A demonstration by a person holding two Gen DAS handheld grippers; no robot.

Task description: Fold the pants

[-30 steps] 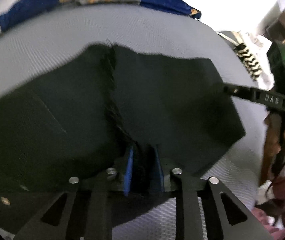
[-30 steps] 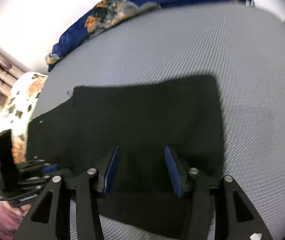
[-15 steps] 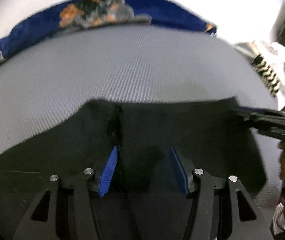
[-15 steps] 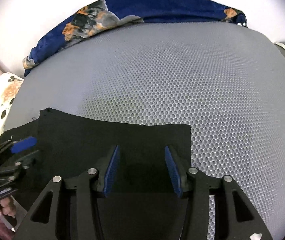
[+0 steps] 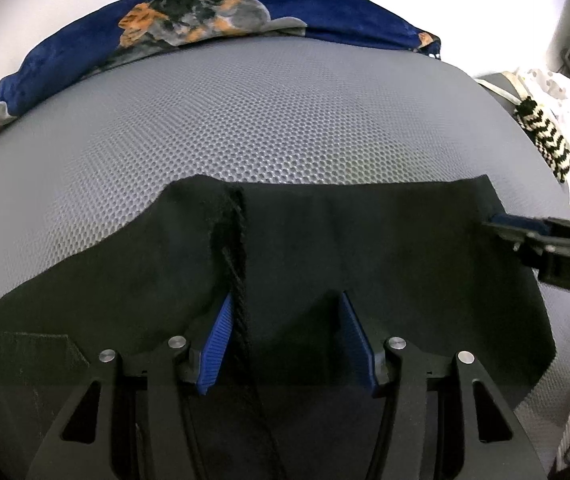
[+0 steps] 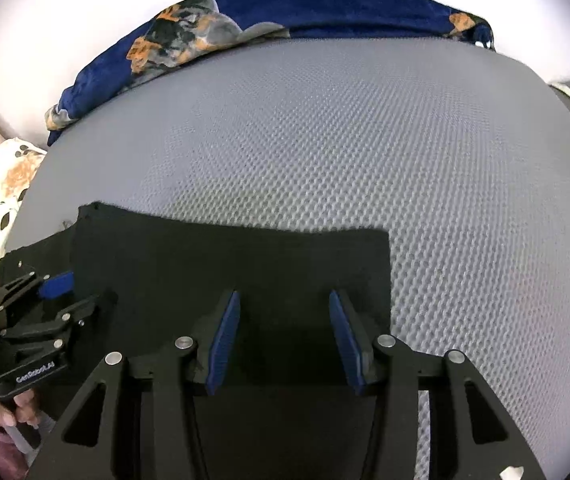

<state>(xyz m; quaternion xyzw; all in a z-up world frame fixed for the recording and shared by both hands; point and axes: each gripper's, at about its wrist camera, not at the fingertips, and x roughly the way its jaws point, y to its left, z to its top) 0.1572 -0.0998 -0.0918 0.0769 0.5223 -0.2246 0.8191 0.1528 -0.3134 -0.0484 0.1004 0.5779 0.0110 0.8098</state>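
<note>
Black pants (image 5: 325, 248) lie folded flat on a grey mesh mattress (image 5: 265, 120); they also show in the right wrist view (image 6: 225, 264). A raised seam with a loose cord (image 5: 233, 232) runs toward my left gripper. My left gripper (image 5: 285, 336) is open above the near part of the pants, holding nothing. My right gripper (image 6: 283, 336) is open over the pants' right part, near their right edge. The right gripper's tip shows at the right of the left wrist view (image 5: 541, 236); the left gripper shows at the left of the right wrist view (image 6: 41, 312).
A blue floral blanket (image 5: 205, 12) lies along the mattress's far edge, also in the right wrist view (image 6: 245, 20). A white floral pillow (image 6: 1, 184) sits at the left. A black-and-white striped cloth (image 5: 545, 140) lies at the right.
My left gripper has let go of the pants' fold and opened. Both grippers have drawn back toward the near edge. The pants now lie flat.
</note>
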